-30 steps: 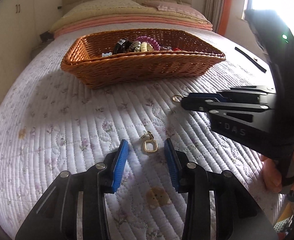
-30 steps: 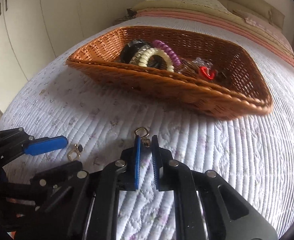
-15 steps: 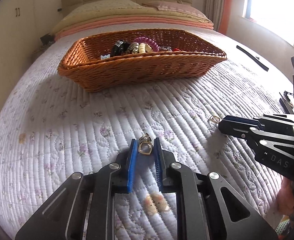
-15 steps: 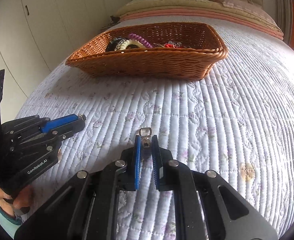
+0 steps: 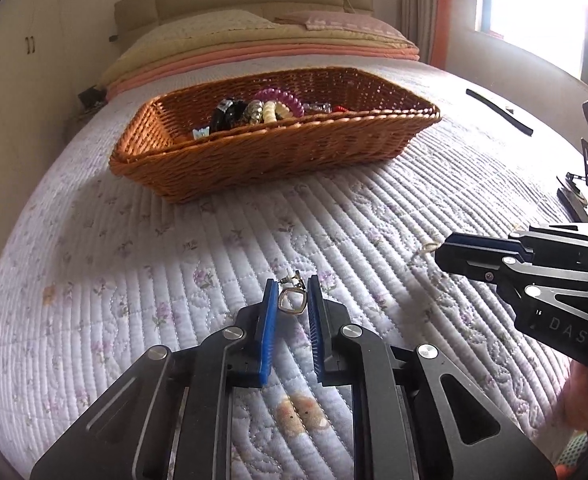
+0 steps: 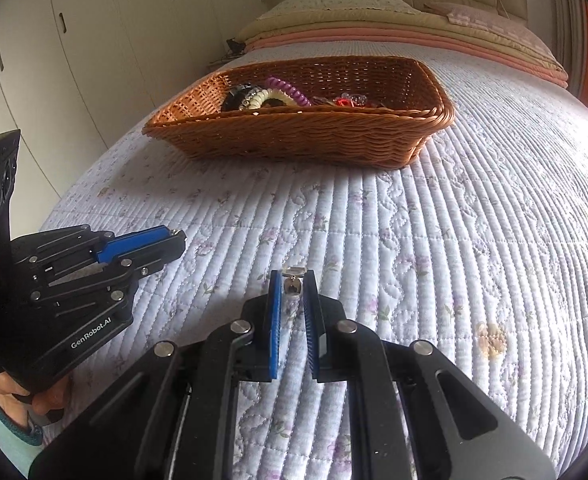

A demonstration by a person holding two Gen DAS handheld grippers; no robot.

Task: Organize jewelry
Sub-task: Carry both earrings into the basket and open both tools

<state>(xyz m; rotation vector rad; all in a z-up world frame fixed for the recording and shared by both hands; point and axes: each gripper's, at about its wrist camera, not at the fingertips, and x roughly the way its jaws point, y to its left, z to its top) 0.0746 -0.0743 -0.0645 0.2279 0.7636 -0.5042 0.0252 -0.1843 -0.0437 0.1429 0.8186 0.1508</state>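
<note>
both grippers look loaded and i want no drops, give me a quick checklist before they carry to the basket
1. Left gripper closed on the gold earring: ok, pinched between the blue fingers.
2. Right gripper closed on the second earring: ok, though it sits right at the fingertips.
3. Both earrings lifted off the quilt: cannot tell.
4. Path to the wicker basket: ok, only bare quilt lies between.
5. Free room in the basket: ok, bracelets are bunched mid-basket.
6. Grippers apart from each other: ok.
</note>
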